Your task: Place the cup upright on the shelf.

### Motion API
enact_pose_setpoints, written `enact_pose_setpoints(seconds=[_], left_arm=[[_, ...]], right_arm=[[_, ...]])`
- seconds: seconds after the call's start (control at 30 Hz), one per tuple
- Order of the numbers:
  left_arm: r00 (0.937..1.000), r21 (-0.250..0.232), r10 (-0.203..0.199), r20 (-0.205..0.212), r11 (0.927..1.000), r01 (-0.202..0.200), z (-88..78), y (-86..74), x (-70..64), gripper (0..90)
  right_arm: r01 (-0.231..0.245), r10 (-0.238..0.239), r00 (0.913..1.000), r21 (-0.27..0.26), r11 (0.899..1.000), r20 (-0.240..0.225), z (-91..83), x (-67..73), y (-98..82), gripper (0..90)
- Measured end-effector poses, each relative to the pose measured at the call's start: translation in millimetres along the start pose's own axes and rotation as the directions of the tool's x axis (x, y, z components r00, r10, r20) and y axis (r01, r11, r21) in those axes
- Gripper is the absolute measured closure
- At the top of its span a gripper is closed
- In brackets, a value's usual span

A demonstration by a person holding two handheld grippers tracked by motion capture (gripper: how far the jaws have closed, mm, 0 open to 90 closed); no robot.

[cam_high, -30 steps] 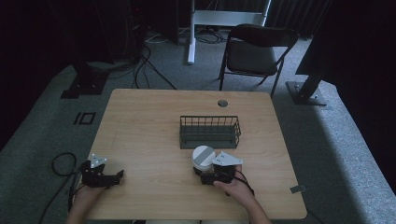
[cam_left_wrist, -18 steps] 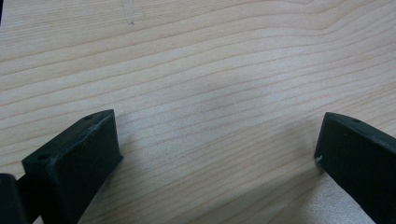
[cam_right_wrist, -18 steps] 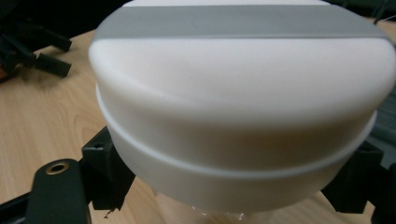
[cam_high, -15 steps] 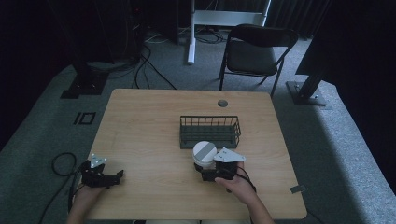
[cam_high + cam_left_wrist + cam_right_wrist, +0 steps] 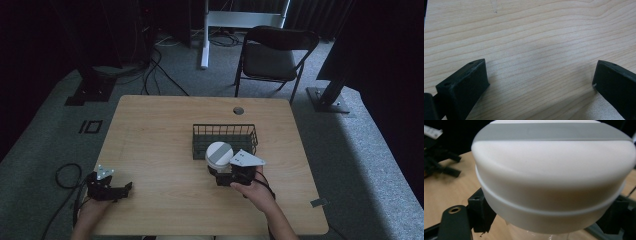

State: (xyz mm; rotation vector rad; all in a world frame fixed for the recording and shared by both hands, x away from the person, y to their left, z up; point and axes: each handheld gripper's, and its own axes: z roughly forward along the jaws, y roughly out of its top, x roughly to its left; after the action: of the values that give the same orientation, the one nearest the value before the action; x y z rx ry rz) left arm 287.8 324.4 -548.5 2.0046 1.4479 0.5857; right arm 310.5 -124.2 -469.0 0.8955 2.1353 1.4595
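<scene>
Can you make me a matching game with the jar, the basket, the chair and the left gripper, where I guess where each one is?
Things:
1. jar
2. basket
3. chair
4. left gripper

Places or states:
A. on the floor beyond the table
B. open, low over bare wood
C. gripped between the right gripper's jaws
D. standing on the table's middle

Pairs: 1-C, 2-D, 3-A, 4-B

White lid (image 5: 551, 175) with grey stripe; black wire basket (image 5: 225, 136)

A dark folding chair (image 5: 276, 55) stands on grey carpet (image 5: 45, 130) beyond the table (image 5: 150, 130).
</scene>
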Motion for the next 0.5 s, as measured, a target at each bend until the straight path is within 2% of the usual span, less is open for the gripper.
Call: enact_pose_setpoints(seconds=[0.13, 0.23, 0.3, 0.43, 0.5], left_arm=[[1.0, 0.0, 0.0, 0.0, 1.0, 0.0, 0.0, 0.0, -0.1, 0.1], [1.0, 0.0, 0.0, 0.0, 1.0, 0.0, 0.0, 0.0, -0.1, 0.1], [1.0, 0.0, -0.001, 0.0, 1.0, 0.001, 0.0, 0.0, -0.1, 0.1], [1.0, -0.001, -0.001, 0.0, 1.0, 0.001, 0.1, 0.0, -0.1, 0.1], [1.0, -0.001, -0.001, 0.0, 1.0, 0.001, 0.1, 0.0, -0.1, 0.2]], right_arm=[[0.008, -0.008, 0.9997, -0.004, 1.0, 0.021, -0.2, -3.0, 8.5, 18.2], [0.01, -0.009, 0.9976, -0.013, 1.0, 0.069, -0.7, -4.6, 15.6, 18.2], [0.0, 0.001, 0.997, -0.018, 1.0, 0.077, -0.7, -7.0, 19.3, 18.2], [0.008, -0.004, 0.9906, -0.031, 0.999, 0.136, 0.2, -10.5, 28.5, 18.2], [0.028, -0.023, 0.9863, -0.026, 0.999, 0.163, 1.3, -12.1, 33.0, 18.2]])
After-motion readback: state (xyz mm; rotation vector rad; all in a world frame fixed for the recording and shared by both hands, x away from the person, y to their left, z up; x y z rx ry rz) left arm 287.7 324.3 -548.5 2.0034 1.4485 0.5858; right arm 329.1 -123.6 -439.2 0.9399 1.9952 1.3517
